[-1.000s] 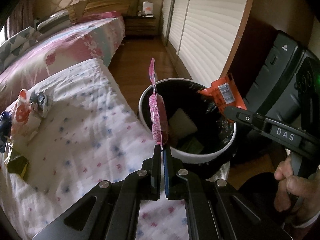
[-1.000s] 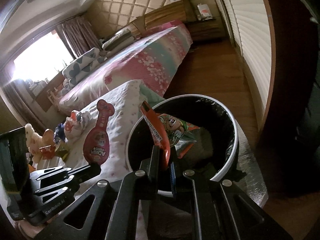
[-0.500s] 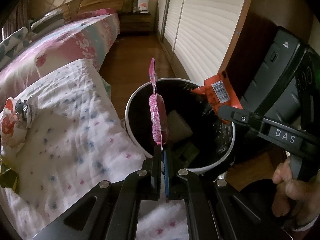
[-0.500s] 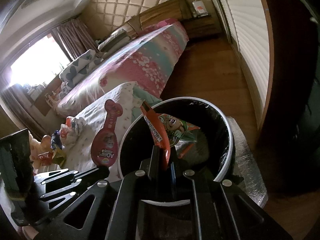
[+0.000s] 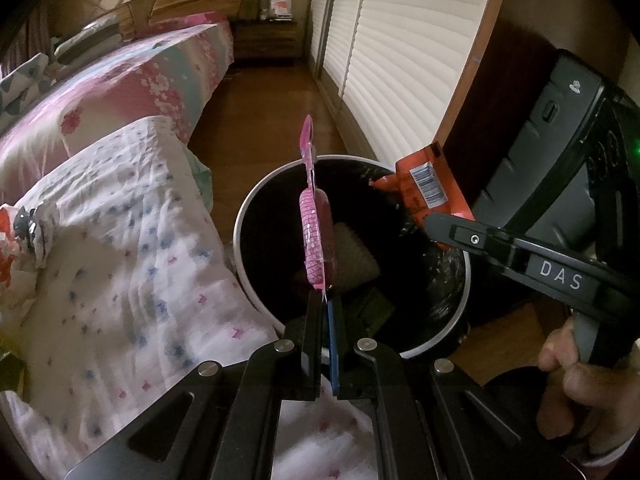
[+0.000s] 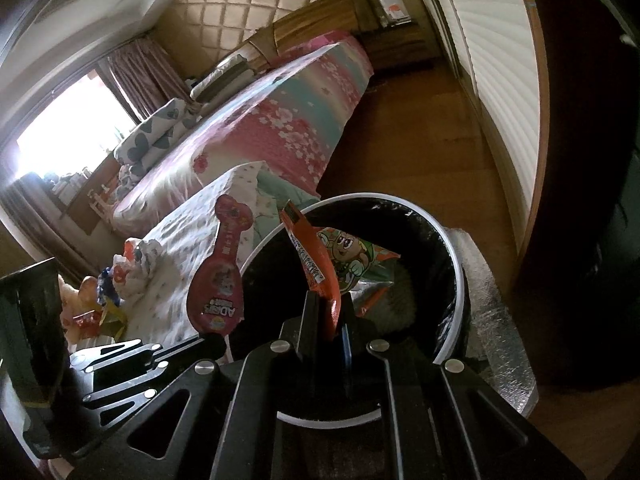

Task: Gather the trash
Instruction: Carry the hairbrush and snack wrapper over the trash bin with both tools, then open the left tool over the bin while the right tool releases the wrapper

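Observation:
A white bin with a black liner (image 5: 244, 220) (image 6: 456, 256) stands on the floor beside a low bed. My left gripper (image 5: 325, 300) is shut on the lower tip of a pink bottle-shaped wrapper (image 5: 314, 236) (image 6: 218, 292), held upright over the bin's near rim. My right gripper (image 6: 330, 316) (image 5: 440, 224) is shut on an orange snack packet (image 6: 320, 264) (image 5: 428, 184) with a cartoon figure, held over the bin's opening. Inside the bin lie a pale ridged piece (image 5: 354, 256) and dark scraps.
A floral white quilt (image 5: 120, 240) covers the low bed at the left, with more crumpled wrappers (image 6: 132, 264) on it. A larger bed (image 6: 280, 120) lies beyond. Slatted closet doors (image 5: 400, 60) and a dark cabinet flank the wooden floor (image 6: 420, 140). A hand (image 5: 580, 392) grips the right tool.
The left gripper with the pink wrapper has shifted right, from above the quilt edge to over the bin. The right gripper and orange packet have stayed over the bin.

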{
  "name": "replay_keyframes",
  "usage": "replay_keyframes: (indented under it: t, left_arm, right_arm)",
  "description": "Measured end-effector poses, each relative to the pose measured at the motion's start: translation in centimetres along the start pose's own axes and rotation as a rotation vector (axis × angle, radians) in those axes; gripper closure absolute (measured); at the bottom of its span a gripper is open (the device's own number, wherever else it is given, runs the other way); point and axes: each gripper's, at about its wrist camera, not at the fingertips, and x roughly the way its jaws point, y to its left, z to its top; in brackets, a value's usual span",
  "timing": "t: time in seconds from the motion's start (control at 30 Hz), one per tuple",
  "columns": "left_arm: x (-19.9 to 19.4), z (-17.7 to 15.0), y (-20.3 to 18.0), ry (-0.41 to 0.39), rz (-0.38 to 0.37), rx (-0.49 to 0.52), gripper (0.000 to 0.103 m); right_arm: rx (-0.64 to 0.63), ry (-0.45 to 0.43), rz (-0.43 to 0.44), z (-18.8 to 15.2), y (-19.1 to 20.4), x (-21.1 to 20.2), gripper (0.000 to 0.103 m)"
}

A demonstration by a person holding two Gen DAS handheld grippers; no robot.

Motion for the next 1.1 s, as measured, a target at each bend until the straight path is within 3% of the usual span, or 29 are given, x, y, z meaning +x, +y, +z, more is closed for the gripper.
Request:
replay_keyframes:
  t: [0.13, 0.2, 0.27, 0.33, 0.57, 0.77, 1.1]
  left_arm:
    - [0.1, 0.2, -0.1, 0.001, 0.004, -0.003, 0.096]
    - [-0.1, 0.0, -0.1, -0.003, 0.019, -0.008, 0.075]
    - [-0.7, -0.3, 0.0, -0.021, 0.033, -0.008, 0.063]
    - [-1.1, -0.7, 0.4, -0.026, 0.035, -0.018, 0.059]
    - [-3.1, -2.7, 2.7, -0.042, 0.054, -0.073, 0.046]
    - [-5.3, -4.8, 4.8, -0.063, 0.096, -0.122, 0.044]
    - [-8.7, -8.2, 8.4, -0.088, 0.141, -0.206, 0.043]
  right_arm:
    - [-0.003, 0.008, -0.004, 0.2, -0.1, 0.1, 0.090]
    - [0.007, 0.006, -0.013, 0.3, -0.1, 0.1, 0.081]
    - [0.015, -0.002, -0.012, 0.3, -0.2, -0.1, 0.056]
    - [0.021, -0.015, -0.010, 0.2, -0.2, -0.3, 0.048]
    - [0.026, -0.031, 0.007, -0.5, 0.7, -0.8, 0.037]
    - [-0.003, -0.027, 0.028, -1.5, 2.8, -1.0, 0.030]
    - [-0.085, -0.004, 0.074, -3.5, 7.7, -0.3, 0.030]
